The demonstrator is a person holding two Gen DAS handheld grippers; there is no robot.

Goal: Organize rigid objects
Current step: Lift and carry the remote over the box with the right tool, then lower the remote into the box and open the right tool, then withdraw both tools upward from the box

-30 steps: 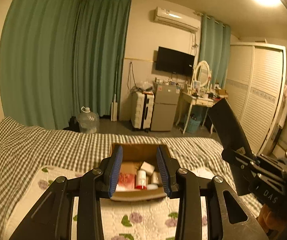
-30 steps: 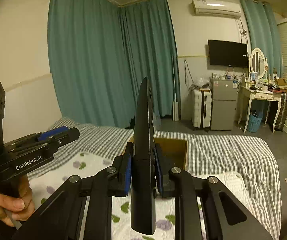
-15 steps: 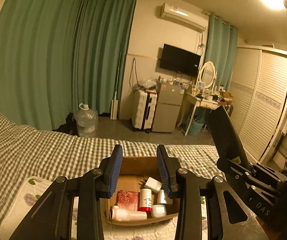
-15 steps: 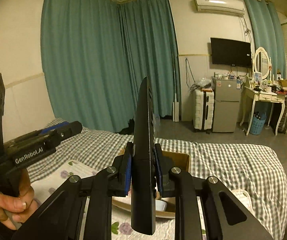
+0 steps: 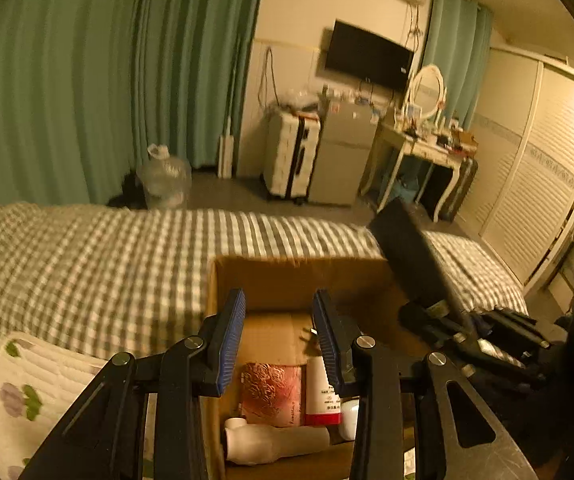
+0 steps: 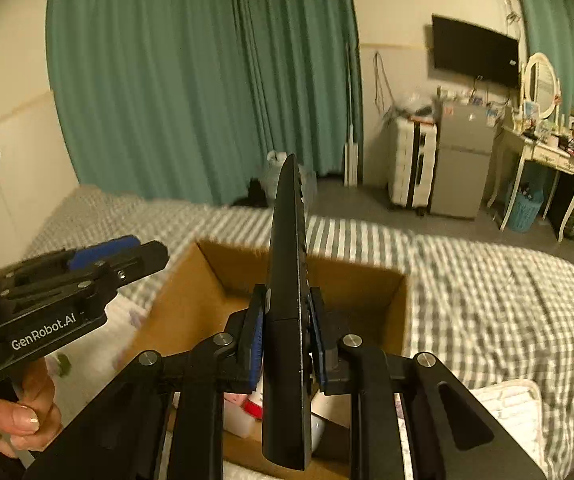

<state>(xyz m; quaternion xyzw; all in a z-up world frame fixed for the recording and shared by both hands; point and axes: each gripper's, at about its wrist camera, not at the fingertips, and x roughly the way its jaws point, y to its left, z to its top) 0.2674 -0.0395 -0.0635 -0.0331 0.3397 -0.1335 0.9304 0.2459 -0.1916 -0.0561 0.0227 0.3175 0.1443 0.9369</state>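
An open cardboard box (image 5: 287,280) sits on the checked bed; it also shows in the right wrist view (image 6: 223,276). Inside lie a pink patterned packet (image 5: 273,394), a red-and-white bottle (image 5: 321,394) and a white tube (image 5: 275,442). My left gripper (image 5: 279,340) is open and empty, held over the box's near side. My right gripper (image 6: 285,336) is shut on a long black remote control (image 6: 287,288), held edge-up over the box. The remote (image 5: 411,260) also shows at the box's right edge in the left wrist view.
A white floral quilt (image 5: 27,392) lies at the box's left. The grey checked bedspread (image 5: 107,256) stretches beyond. Past the bed stand a water jug (image 5: 165,180), a white suitcase (image 5: 291,156), a small fridge (image 5: 343,156) and a dressing table (image 5: 423,148).
Both grippers have moved forward and tilted down over the box, which now fills more of both views. The remote stays clamped in the right gripper; the left stays open.
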